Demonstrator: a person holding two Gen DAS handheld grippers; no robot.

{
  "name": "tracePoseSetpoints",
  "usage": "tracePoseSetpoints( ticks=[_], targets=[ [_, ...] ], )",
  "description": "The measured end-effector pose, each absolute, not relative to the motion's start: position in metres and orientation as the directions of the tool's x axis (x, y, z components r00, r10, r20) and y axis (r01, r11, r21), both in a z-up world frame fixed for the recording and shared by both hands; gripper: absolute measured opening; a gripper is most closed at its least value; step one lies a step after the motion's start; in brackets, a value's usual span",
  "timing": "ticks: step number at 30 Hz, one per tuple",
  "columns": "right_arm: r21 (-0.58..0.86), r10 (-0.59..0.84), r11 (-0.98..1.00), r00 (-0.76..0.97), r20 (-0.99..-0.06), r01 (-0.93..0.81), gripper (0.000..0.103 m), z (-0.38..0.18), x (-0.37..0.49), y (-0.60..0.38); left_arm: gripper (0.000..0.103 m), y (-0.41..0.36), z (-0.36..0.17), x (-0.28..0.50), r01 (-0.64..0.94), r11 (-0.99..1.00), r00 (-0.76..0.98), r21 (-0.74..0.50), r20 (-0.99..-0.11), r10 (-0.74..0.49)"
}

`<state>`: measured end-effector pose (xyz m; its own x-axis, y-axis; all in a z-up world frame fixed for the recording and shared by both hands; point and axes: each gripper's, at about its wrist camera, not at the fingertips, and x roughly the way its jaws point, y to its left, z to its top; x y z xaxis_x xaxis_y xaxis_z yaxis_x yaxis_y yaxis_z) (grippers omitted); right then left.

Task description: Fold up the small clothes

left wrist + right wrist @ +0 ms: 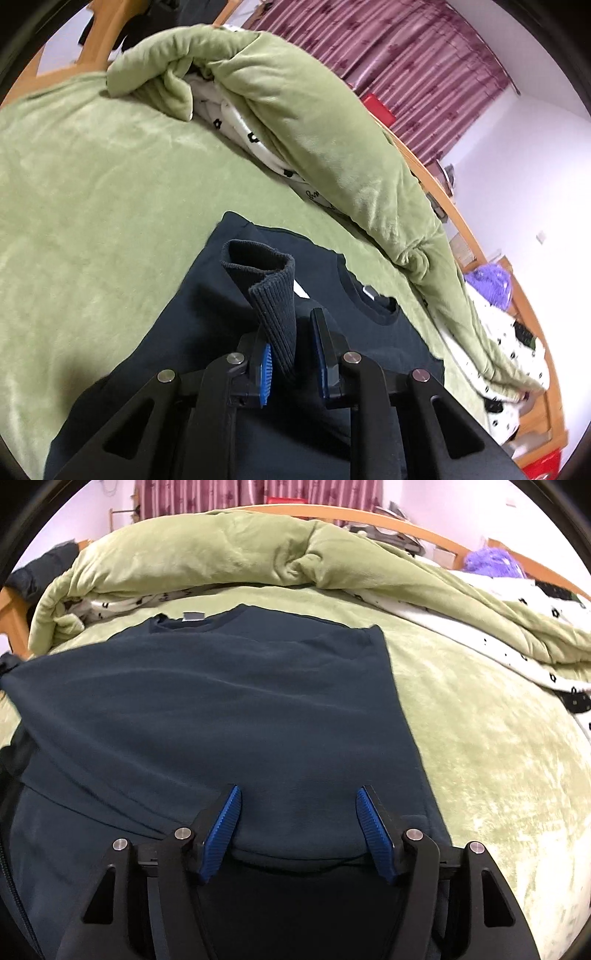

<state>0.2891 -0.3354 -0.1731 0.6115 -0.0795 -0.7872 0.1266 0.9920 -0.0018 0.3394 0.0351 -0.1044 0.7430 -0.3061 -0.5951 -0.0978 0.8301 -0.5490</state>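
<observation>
So my left gripper (291, 354) has the ribbed cuff (273, 291) sitting between its jaws, though they look a bit apart. My right gripper (299, 827) is wide open over the dark sweatshirt (207, 709), which lies flat on the green bedspread (480, 738). Right side looks folded in; the left sleeve and the final fold are still left, I think.

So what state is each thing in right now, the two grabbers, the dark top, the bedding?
Left gripper: jaws partly open, the ribbed cuff standing up between them against the left pad; a firm grip can't be told.
Right gripper: open wide, low over the sweatshirt's near edge.
Dark sweatshirt: lying flat on the bed, neck label at the far end.
Green quilt: bunched up along the bed's far side.
</observation>
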Motion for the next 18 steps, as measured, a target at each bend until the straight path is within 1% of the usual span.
tracePoseSetpoints(
  ticks=[3,4,5,6,7,8,11,13,14,16,18],
  targets=[
    [0.015,-0.067,0.991,0.605,-0.794,0.13,0.058,-0.17,0.286,-0.342,0.019,0.033,-0.105,0.328,-0.099,0.85,0.734,-0.517,-0.615,-0.288],
    [0.026,-0.062,0.99,0.601,-0.797,0.136,0.058,-0.168,0.284,-0.346,0.025,0.033,-0.108,0.326,-0.113,0.86,0.724,-0.497,-0.634,-0.271],
    [0.034,-0.056,0.99,0.6,-0.798,0.137,0.058,-0.167,0.283,-0.347,0.027,0.033,-0.113,0.326,-0.136,0.873,0.708,-0.469,-0.662,-0.246],
    [0.05,-0.043,0.989,0.6,-0.799,0.137,0.058,-0.166,0.281,-0.351,0.036,0.035,-0.118,0.324,-0.162,0.882,0.693,-0.443,-0.688,-0.218],
    [0.071,-0.027,0.988,0.605,-0.796,0.137,0.058,-0.164,0.279,-0.354,0.039,0.037,-0.124,0.324,-0.196,0.892,0.669,-0.407,-0.72,-0.182],
    [0.096,-0.007,0.986,0.615,-0.788,0.134,0.058,-0.161,0.278,-0.358,0.039,0.039,-0.132,0.323,-0.217,0.897,0.649,-0.385,-0.743,-0.162],
    [0.175,0.054,0.979,0.683,-0.729,0.109,0.058,-0.144,0.271,-0.366,0.039,0.047,-0.137,0.314,-0.244,0.892,0.662,-0.38,-0.738,-0.133],
    [0.185,0.055,0.977,0.719,-0.693,0.104,0.058,-0.137,0.268,-0.369,0.039,0.049,-0.133,0.311,-0.246,0.893,0.686,-0.376,-0.719,-0.114],
    [0.172,0.04,0.979,0.723,-0.69,0.11,0.059,-0.138,0.27,-0.369,0.039,0.05,-0.13,0.311,-0.237,0.897,0.698,-0.372,-0.708,-0.109],
    [0.137,0.005,0.982,0.7,-0.714,0.133,0.058,-0.145,0.278,-0.37,0.039,0.048,-0.127,0.314,-0.216,0.908,0.707,-0.36,-0.699,-0.109],
    [0.116,-0.02,0.98,0.664,-0.748,0.16,0.059,-0.157,0.287,-0.371,0.041,0.04,-0.126,0.32,-0.193,0.929,0.712,-0.315,-0.696,-0.088]
  ],
)
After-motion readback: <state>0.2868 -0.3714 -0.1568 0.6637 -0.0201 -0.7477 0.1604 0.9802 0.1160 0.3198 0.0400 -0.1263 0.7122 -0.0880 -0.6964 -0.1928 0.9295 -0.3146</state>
